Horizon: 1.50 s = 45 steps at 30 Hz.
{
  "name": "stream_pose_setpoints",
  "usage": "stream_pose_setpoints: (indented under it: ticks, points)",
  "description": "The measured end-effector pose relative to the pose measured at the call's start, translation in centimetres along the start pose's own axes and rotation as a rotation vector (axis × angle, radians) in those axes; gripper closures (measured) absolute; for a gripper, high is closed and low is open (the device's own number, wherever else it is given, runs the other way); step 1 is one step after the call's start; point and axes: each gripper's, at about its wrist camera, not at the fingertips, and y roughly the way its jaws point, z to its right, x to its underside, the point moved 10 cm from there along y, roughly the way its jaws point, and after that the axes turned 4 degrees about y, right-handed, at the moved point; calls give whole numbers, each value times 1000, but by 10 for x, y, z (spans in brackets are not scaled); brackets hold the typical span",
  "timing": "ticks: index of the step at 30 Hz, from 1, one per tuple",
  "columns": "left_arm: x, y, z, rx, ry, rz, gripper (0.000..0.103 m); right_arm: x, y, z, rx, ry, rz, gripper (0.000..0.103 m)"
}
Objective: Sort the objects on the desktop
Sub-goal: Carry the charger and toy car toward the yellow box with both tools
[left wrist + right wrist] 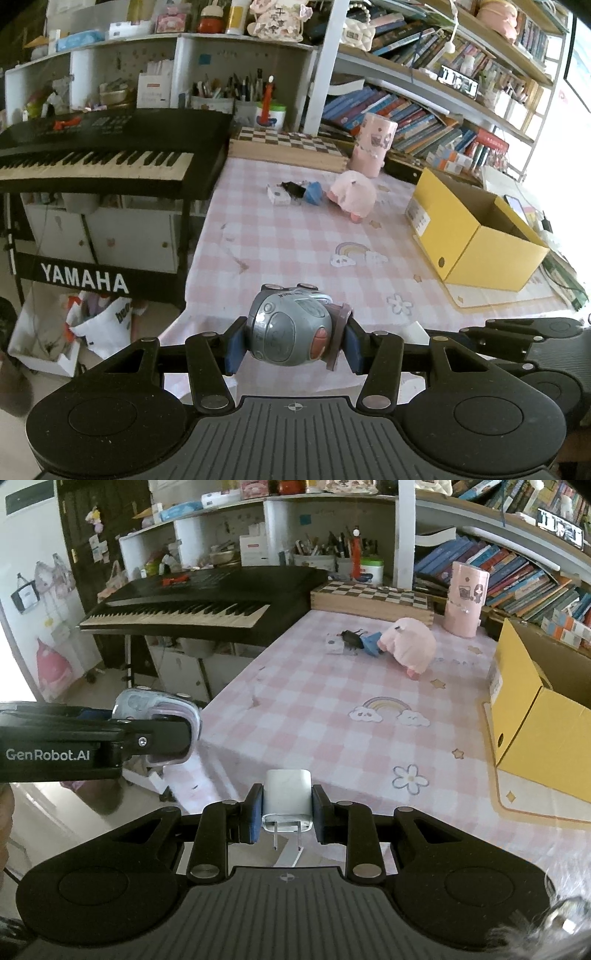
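Right wrist view: right tongs pinch a white plastic wall charger, prongs pointing back toward the camera. Left tongs clamp a grey egg-shaped gadget. Open yellow cardboard box on the pink checked counter; its contents are seemingly hidden.

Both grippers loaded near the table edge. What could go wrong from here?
1. The left gripper holds a rounded grey gadget between two fingers; its curved shell could slip out, and it hangs near the table's edge, so it might fall to the floor.
2. The right gripper pinches the white charger near its prong end; it could pivot.
3. The yellow box is open but far right; both arms heading there may collide.
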Motion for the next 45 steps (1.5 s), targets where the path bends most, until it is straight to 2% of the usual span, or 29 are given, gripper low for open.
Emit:
stream_pose_setpoints:
  ticks: [10, 25, 33, 45]
  points:
    - [13, -6, 4, 16, 2, -16, 52, 16, -6, -8, 1, -3, -24, 78]
    - [29, -4, 28, 91, 49, -53, 52, 45, -19, 2, 52, 48, -74, 78]
    - [32, 1, 39, 113, 75, -77, 52, 54, -21, 13, 73, 82, -103, 78]
    - [26, 18, 76, 160, 162, -96, 52, 58, -29, 44, 111, 150, -80, 78]
